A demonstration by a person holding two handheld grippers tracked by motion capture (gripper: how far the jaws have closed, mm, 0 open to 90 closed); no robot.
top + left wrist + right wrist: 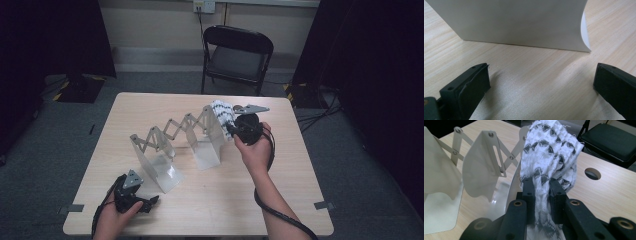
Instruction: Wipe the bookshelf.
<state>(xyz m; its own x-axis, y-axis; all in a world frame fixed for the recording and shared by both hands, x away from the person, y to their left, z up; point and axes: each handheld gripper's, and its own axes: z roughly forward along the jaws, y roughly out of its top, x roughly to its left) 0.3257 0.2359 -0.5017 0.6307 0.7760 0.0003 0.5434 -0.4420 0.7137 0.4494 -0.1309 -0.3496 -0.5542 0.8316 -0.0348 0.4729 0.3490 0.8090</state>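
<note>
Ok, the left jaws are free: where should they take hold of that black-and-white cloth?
Grip the cloth's loose bunched end that stands beyond the right gripper, coming from above. The rack stands close on its left, so the top looks the easier way in.

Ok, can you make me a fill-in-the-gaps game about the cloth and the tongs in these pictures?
1. The right tongs are pinching a black and white ____.
2. The cloth is held up beside the folding metal ____.
3. The left tongs are ____, with nothing between them.
4. Behind the table stands a black ____.

Missing words: cloth; rack; open; chair
</note>
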